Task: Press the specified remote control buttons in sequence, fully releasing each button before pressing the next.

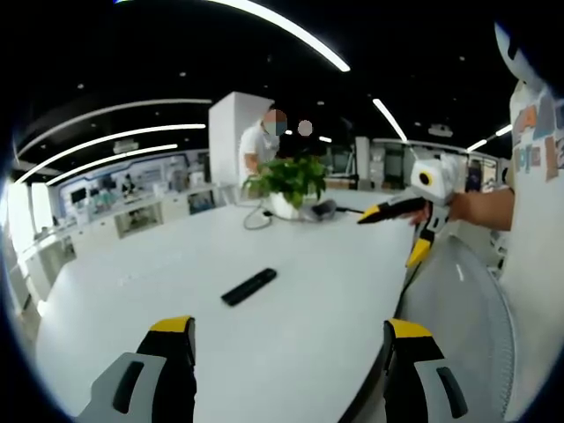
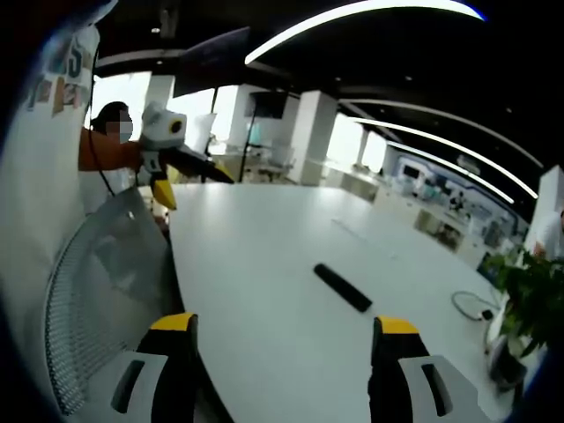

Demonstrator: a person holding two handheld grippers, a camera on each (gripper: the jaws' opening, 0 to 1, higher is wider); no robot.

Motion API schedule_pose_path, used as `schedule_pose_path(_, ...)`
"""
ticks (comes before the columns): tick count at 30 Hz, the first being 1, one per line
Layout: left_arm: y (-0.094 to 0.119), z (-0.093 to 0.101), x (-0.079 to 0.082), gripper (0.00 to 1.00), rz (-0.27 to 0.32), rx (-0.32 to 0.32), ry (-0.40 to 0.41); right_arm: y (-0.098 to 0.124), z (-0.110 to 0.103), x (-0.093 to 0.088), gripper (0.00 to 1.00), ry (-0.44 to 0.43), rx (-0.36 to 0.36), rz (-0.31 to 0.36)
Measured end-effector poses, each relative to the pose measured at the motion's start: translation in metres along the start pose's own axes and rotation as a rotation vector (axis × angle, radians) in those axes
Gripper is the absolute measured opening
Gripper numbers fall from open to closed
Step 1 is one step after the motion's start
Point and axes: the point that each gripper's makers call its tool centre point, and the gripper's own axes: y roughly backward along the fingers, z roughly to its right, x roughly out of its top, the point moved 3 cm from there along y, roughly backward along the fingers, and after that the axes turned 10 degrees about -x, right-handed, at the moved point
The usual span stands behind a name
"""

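A black remote control (image 1: 249, 286) lies flat near the middle of the white table (image 1: 150, 291). My left gripper (image 1: 289, 339) hovers over the near table edge, short of the remote, jaws wide apart and holding nothing. The right gripper (image 1: 392, 236) is held by a hand at the right, above the table edge, also open. In the right gripper view the remote (image 2: 344, 286) lies ahead and slightly right of my right gripper (image 2: 282, 330), which is open and apart from it. The left gripper (image 2: 194, 187) shows at the upper left, open.
A potted green plant (image 1: 286, 181) with a cable and a small device stands at the table's far side, a person (image 1: 260, 145) behind it. A mesh chair back (image 1: 467, 317) sits at the table's edge beside the person holding the grippers. Plant (image 2: 529, 300) and cable (image 2: 471, 307) lie right.
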Motion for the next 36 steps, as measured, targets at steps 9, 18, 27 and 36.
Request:
schedule_pose_path(9, -0.004, -0.003, -0.001, 0.90, -0.009, -0.010, -0.004, -0.002, 0.004, -0.001, 0.79, -0.002, -0.007, -0.004)
schedule_pose_path(18, -0.009, -0.007, 0.003, 0.90, -0.008, -0.022, -0.014, -0.005, 0.008, 0.001, 0.79, -0.003, -0.008, 0.002)
schedule_pose_path(27, -0.012, -0.011, 0.004, 0.90, -0.008, -0.026, -0.014, -0.007, 0.017, 0.007, 0.79, -0.017, -0.011, 0.020)
schedule_pose_path(36, -0.015, -0.019, 0.005, 0.90, -0.008, -0.027, -0.013, -0.013, 0.021, 0.014, 0.78, -0.011, 0.000, 0.031)
